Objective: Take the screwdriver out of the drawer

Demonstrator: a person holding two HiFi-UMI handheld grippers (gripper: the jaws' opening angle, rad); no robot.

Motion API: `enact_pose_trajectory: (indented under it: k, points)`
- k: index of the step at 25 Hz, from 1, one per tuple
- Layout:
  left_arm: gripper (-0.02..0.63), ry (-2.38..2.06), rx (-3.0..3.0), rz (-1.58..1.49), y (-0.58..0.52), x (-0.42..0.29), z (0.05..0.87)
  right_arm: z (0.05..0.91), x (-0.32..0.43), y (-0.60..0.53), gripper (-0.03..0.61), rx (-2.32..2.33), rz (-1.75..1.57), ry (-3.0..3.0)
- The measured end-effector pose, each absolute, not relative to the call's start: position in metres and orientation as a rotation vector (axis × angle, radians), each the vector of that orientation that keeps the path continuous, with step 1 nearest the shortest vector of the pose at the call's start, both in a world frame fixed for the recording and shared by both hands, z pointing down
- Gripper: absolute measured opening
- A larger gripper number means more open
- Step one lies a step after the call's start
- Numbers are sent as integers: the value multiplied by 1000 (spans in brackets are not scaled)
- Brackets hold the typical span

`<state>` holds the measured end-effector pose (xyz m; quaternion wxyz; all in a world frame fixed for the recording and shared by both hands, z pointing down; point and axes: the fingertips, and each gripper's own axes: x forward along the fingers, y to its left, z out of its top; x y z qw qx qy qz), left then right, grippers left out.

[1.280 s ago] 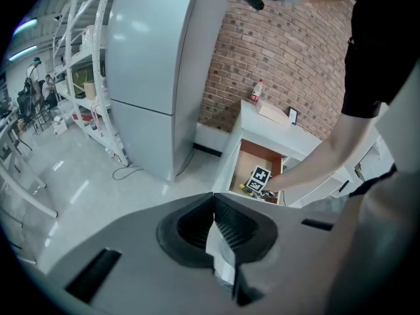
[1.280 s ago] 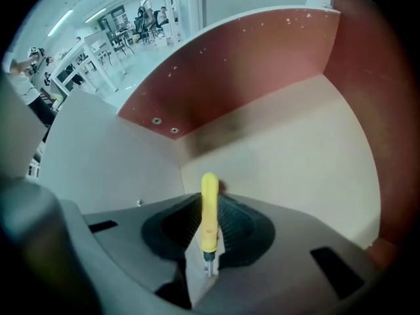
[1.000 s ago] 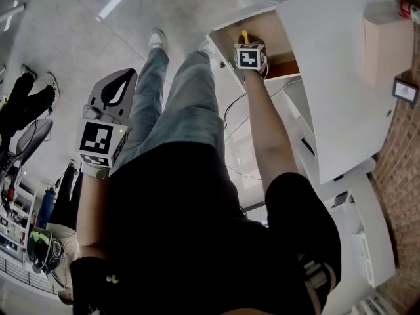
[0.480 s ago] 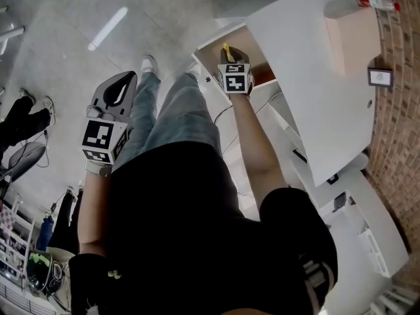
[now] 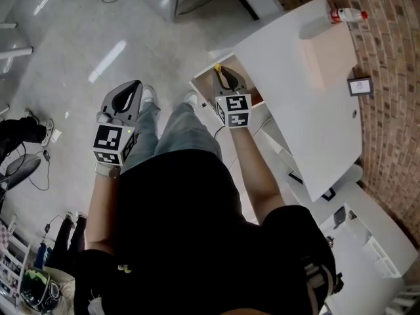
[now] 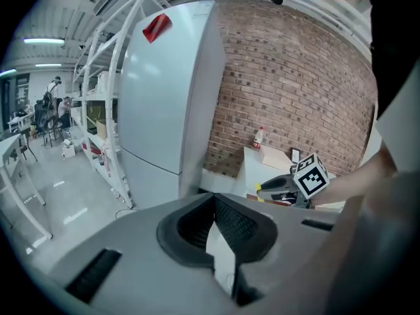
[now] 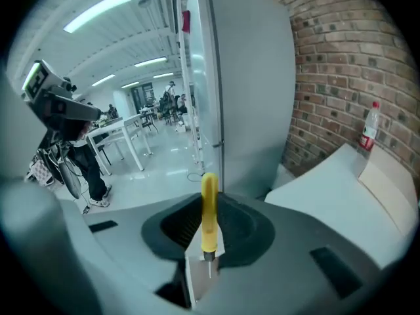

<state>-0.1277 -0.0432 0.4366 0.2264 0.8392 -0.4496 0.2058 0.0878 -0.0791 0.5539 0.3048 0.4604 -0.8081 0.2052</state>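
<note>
My right gripper (image 5: 225, 77) hangs over the open drawer (image 5: 201, 79) of the white desk (image 5: 308, 110), shut on the yellow-handled screwdriver (image 5: 217, 67). In the right gripper view the yellow handle (image 7: 209, 209) stands up between the jaws, its thin metal shaft pinched low in the right gripper (image 7: 206, 245). My left gripper (image 5: 128, 90) is held out over the floor, away from the desk, shut with nothing in it. The left gripper (image 6: 213, 231) view also shows the right gripper (image 6: 279, 188) beside the desk.
On the desk stand a cardboard box (image 5: 328, 51), a small bottle (image 5: 346, 14) and a small framed card (image 5: 359, 85). A brick wall (image 5: 394, 77) runs behind it. A tall white cabinet (image 6: 167, 90) stands nearby. The person's legs (image 5: 177, 126) are close to the drawer front.
The right gripper has drawn back from inside the drawer toward the person, still holding the screwdriver. The head view has swung, showing more desk and brick wall.
</note>
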Motion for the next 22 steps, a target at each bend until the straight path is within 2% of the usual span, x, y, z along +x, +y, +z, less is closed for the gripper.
enact_pose_trajectory:
  k: [10,22]
  points:
    - [5,-1361,2399,307,-81,-147,339,387,49,-113,78,1262,341,-2392]
    - [5,-1514,2508,133,-94,-180,222,233,15,-122,78,1293,198,-2629]
